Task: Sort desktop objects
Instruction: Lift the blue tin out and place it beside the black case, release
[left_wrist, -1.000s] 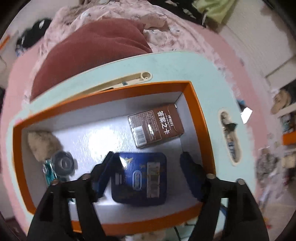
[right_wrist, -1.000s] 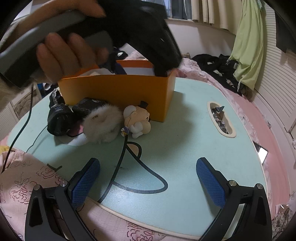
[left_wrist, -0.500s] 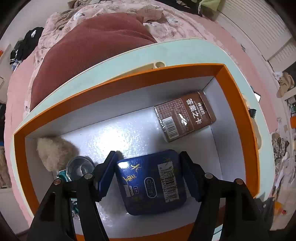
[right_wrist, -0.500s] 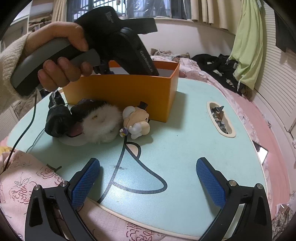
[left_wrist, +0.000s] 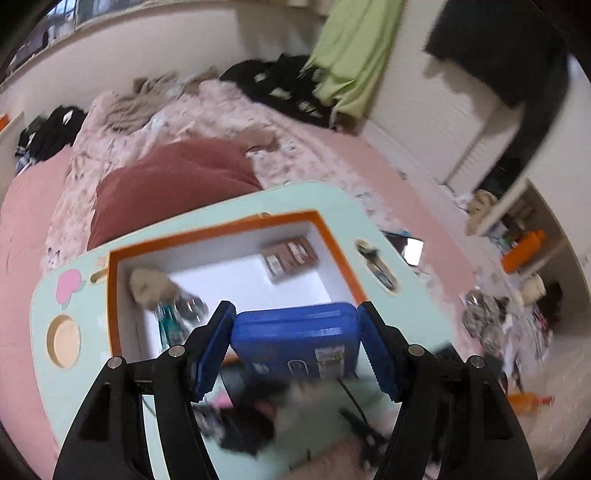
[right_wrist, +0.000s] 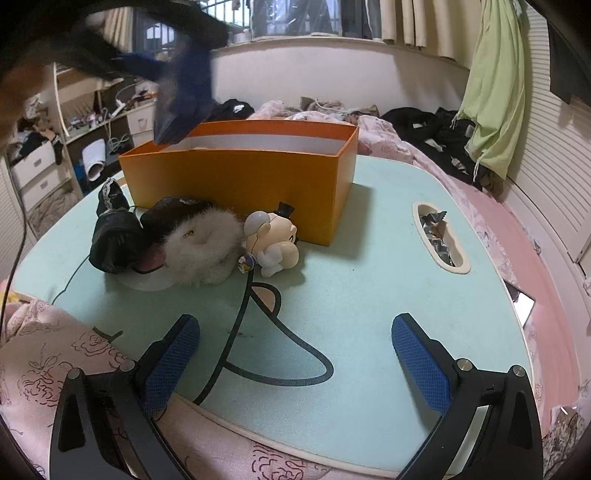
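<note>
Left wrist view: the left tool (left_wrist: 295, 347) has just narrowed and clamps the blue tin (left_wrist: 295, 345) between its pads, lifted above the orange box (left_wrist: 340, 254) on the mint tabletop (left_wrist: 417, 306). Right wrist view: the right tool (right_wrist: 295, 356) gapes wide and empty over the tabletop, near a small figurine (right_wrist: 273, 240).

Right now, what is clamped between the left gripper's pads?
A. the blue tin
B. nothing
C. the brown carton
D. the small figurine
A: in the left wrist view the left gripper has both pads pressed on the sides of the blue tin, held above the orange box, while the brown carton lies inside the box.
</note>
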